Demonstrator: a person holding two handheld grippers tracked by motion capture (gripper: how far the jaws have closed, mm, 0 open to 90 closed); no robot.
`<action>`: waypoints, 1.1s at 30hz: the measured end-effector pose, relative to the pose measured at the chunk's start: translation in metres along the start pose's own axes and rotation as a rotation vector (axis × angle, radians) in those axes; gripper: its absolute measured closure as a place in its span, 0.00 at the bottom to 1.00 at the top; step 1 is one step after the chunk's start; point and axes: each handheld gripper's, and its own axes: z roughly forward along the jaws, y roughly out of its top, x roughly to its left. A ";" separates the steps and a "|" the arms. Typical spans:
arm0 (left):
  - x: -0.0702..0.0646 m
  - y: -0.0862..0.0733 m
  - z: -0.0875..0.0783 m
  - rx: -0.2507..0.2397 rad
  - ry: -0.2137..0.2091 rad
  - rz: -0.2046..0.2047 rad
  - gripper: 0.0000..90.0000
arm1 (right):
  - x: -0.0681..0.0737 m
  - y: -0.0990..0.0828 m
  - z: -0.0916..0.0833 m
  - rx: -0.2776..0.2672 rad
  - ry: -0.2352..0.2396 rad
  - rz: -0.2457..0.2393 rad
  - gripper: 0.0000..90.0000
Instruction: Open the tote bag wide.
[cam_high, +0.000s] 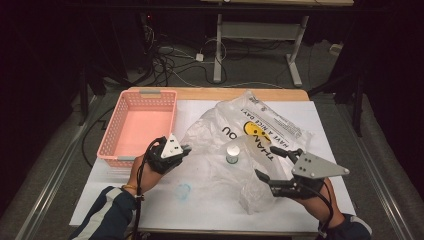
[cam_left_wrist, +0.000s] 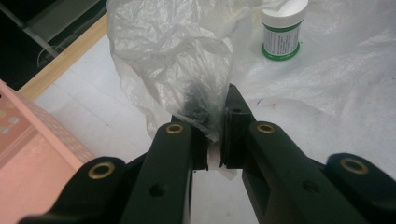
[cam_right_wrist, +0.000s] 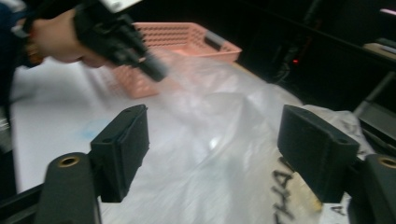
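Your right gripper (cam_high: 272, 162) sits nearest you at the table's front edge, jaws spread wide with nothing pinched; the plastic bag (cam_high: 250, 145) lies just beyond its pads (cam_right_wrist: 122, 144). Your left gripper (cam_high: 187, 148) is clamped on a bunched fold of that bag beside the pink basket (cam_high: 137, 125). The bag is thin, crinkled and translucent white (black lettering and a yellow smiley on its far side), spread across the white table cover (cam_high: 125, 200). A small white-capped bottle (cam_high: 232, 153) with a green-edged label stands upright within the bag's folds.
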 end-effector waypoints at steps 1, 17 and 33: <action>-0.001 0.000 0.000 -0.001 0.000 0.001 0.91 | 0.003 -0.004 -0.002 -0.003 0.028 -0.002 0.28; -0.005 -0.001 0.006 0.004 -0.003 0.013 0.91 | 0.013 -0.069 0.036 0.295 0.090 -0.117 0.22; -0.006 -0.001 0.008 0.016 -0.015 0.024 0.91 | 0.001 -0.090 0.059 0.431 0.164 -0.089 0.93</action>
